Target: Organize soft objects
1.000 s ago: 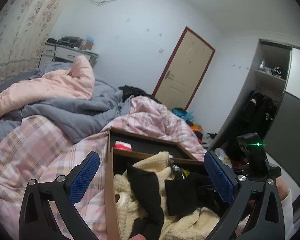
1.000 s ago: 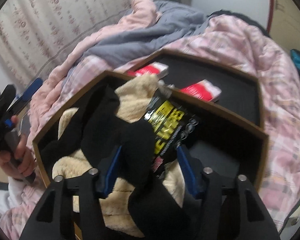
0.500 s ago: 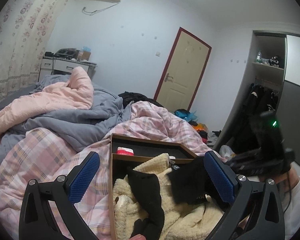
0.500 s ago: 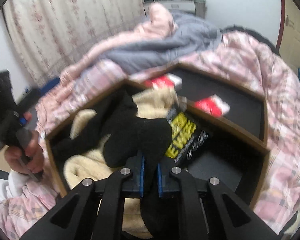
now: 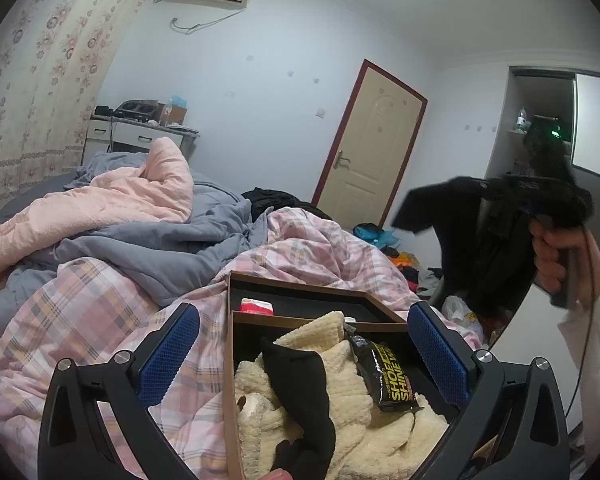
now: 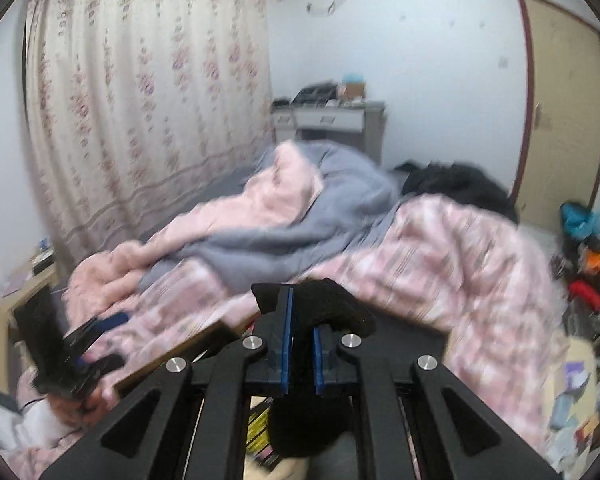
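Note:
My right gripper point(image 6: 301, 340) is shut on a black sock point(image 6: 332, 304) and holds it high in the air; the sock also shows in the left wrist view point(image 5: 452, 224), raised at the right. My left gripper point(image 5: 304, 356) is open and empty, just above the brown divided box point(image 5: 232, 364) on the bed. In the box's near compartment lie cream fleece items point(image 5: 340, 392), another black sock point(image 5: 300, 384) and a black "Shoe Shine" packet point(image 5: 388, 376). A red and white pack point(image 5: 256, 306) lies in the far compartment.
The box rests on a pink plaid quilt point(image 5: 80, 320) with grey point(image 5: 160, 248) and pink blankets point(image 5: 100, 204) behind. A door point(image 5: 372, 152), wardrobe point(image 5: 540, 128) and floor clutter point(image 6: 580, 264) are at the right. A curtain point(image 6: 140, 120) hangs at the left.
My right gripper closed on the black sock in the box and lifted it up and away to the right. The packet underneath is uncovered. My left gripper tilted up slightly, still open.

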Demonstrator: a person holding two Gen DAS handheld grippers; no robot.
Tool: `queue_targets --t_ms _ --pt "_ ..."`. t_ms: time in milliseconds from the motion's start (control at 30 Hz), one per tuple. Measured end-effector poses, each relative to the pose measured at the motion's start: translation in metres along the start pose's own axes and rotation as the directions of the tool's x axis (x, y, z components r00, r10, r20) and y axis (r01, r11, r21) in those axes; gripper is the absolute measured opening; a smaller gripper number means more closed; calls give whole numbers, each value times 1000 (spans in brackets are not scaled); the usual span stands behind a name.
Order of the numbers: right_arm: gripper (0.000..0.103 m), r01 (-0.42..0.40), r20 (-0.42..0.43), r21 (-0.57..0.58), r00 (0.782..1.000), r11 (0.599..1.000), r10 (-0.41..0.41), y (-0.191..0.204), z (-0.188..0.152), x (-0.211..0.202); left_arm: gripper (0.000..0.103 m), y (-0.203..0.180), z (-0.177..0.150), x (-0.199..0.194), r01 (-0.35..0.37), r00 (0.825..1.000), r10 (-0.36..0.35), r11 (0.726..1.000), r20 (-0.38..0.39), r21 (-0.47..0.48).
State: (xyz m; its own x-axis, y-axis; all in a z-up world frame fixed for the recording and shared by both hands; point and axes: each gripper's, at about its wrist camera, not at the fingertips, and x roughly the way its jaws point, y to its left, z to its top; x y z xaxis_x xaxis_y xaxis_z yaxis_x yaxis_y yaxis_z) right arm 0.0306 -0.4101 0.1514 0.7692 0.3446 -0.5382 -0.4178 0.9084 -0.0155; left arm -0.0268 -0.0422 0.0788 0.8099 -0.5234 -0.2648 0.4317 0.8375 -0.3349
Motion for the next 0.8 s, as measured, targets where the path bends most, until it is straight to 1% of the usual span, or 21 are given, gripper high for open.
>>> queue_targets --t_ms 33,100,133,200,300,367,433,500,633,700,733,800 --pt "6 19 1 -10 1000 1000 -19 -2 -2 1 103 0 0 0 -1 1000 1 1000 0 1" --pt "6 52 -3 -34 999 998 -52 -11 -4 19 103 0 0 1 -3 1000 3 1000 -4 2" --pt "6 64 -14 -44 998 997 -65 -14 -8 27 103 0 -1 2 -4 1000 4 1000 -7 1" --pt "6 94 -63 -40 993 995 -97 -27 -18 53 103 1 -1 2 -4 1000 4 1000 -9 0" --pt "6 72 -142 14 987 997 -69 -48 -37 87 103 2 -2 4 -8 1000 8 1000 -16 -1" --pt "6 82 -201 53 977 995 -70 -59 -53 109 103 3 -2 4 -8 1000 8 1000 -17 -4" --pt "6 88 -244 76 968 993 -66 -64 -64 119 103 3 -3 5 -7 1000 7 1000 -20 -8" --pt "6 92 -283 114 958 989 -56 -74 -74 128 103 4 -3 6 -6 1000 6 1000 -23 -10" --pt "6 74 -350 144 937 987 -19 -94 -90 123 103 3 -3 4 -7 1000 6 1000 -18 -9" --pt "6 99 -364 133 930 986 -44 -96 -92 120 103 5 -1 2 -11 1000 11 1000 -8 -14" --pt "6 124 -361 125 930 984 -72 -96 -94 116 103 6 0 1 -13 1000 13 1000 -3 -19" --pt "7 134 -335 116 938 984 -88 -98 -94 106 103 12 2 -3 -18 1000 18 999 10 -39"
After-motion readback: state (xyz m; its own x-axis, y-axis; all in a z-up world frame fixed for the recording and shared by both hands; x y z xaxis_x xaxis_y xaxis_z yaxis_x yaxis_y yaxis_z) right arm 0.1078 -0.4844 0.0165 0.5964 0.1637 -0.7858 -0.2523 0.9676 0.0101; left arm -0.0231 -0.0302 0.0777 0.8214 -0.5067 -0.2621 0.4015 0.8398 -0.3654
